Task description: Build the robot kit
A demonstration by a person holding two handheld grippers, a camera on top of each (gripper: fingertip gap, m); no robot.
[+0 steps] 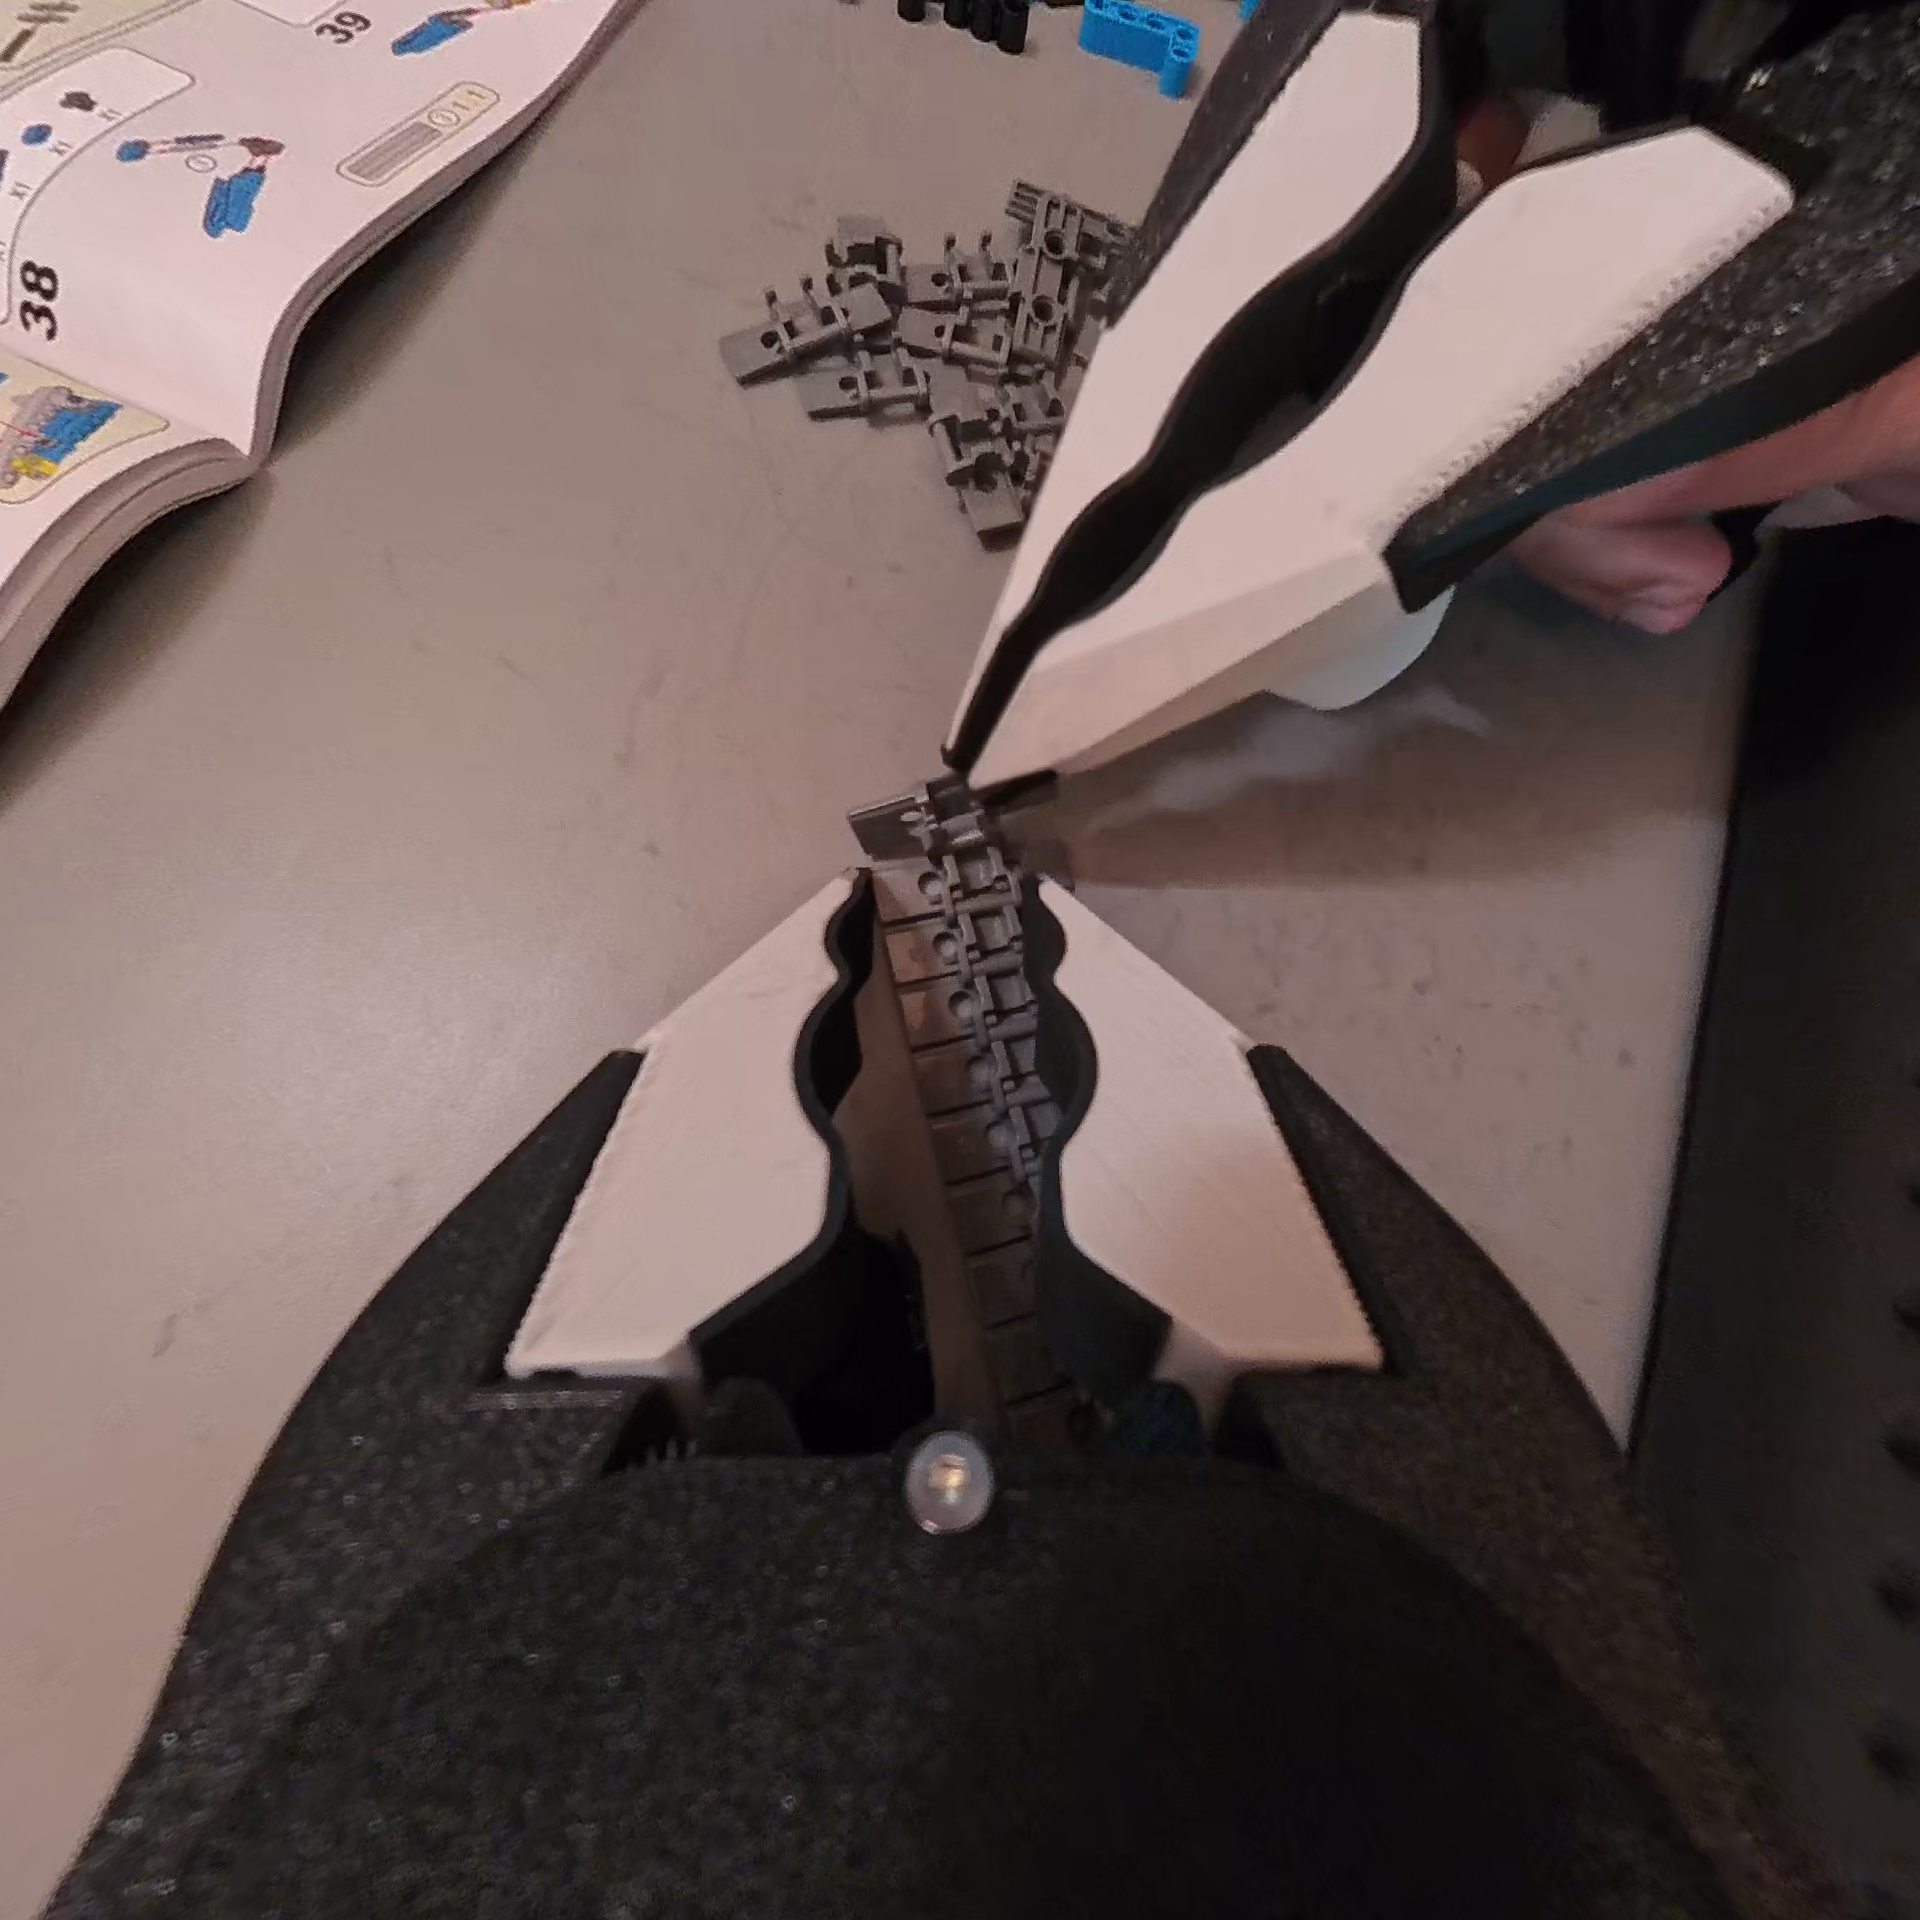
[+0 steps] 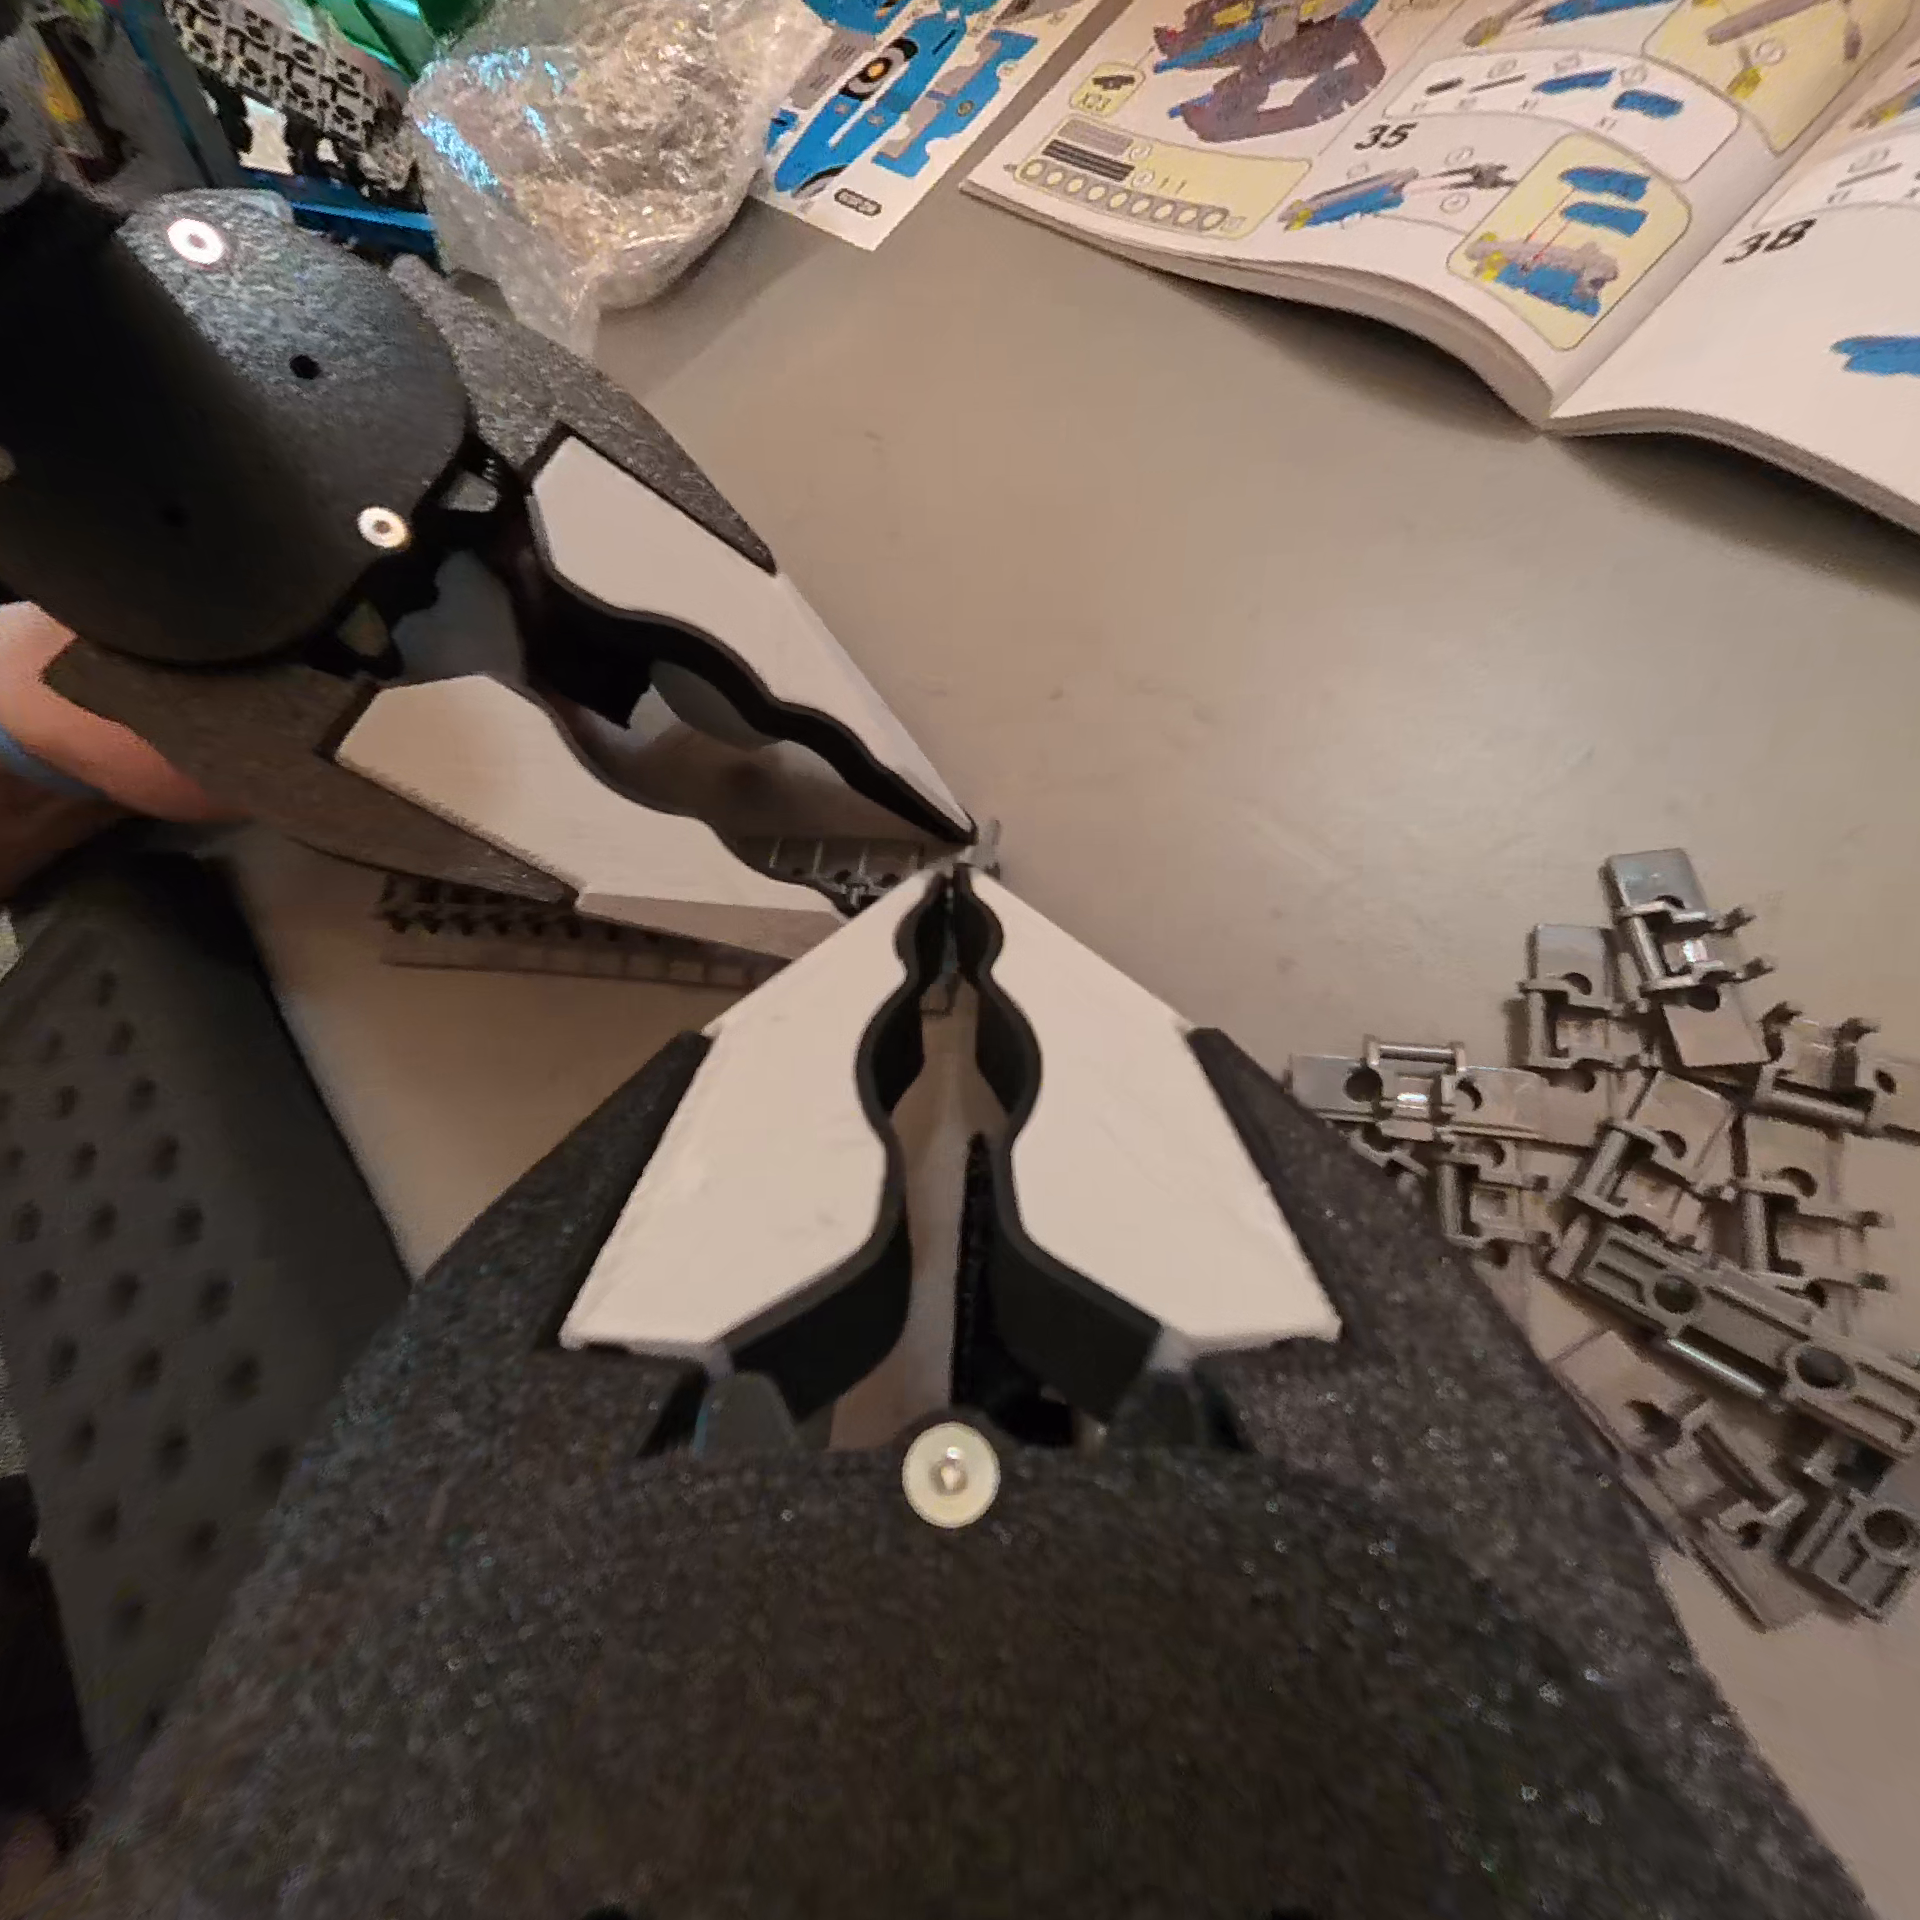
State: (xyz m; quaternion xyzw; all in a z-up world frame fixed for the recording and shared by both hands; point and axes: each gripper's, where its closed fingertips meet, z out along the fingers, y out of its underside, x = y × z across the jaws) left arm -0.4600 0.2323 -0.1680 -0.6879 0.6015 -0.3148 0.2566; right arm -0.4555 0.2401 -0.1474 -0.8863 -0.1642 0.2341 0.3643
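the left gripper (image 1: 951,883) has its fingers closed on a grey chain of joined track links (image 1: 961,1029), which runs back between the 2 white fingers toward the gripper body. the chain's far end sticks out just past the fingertips, above the grey tabletop (image 1: 468,831).

the right gripper (image 2: 951,883) has its fingers pinched nearly together at the tips on a single grey link (image 1: 899,816), which touches the end of the chain. in the right wrist view the 2 grippers meet tip to tip, and a length of the chain (image 2: 582,940) shows beneath the left gripper, close to the tabletop.

a loose pile of grey track links (image 2: 1662,1278) lies on the tabletop just to the right of the right gripper. an open instruction booklet (image 2: 1558,208) lies farther back, with a crumpled clear plastic bag (image 2: 592,135) beyond it to the left. a blue beam piece (image 1: 1138,42) sits at the far edge in the left wrist view. a hand (image 1: 1621,551) grips the right gripper's handle.
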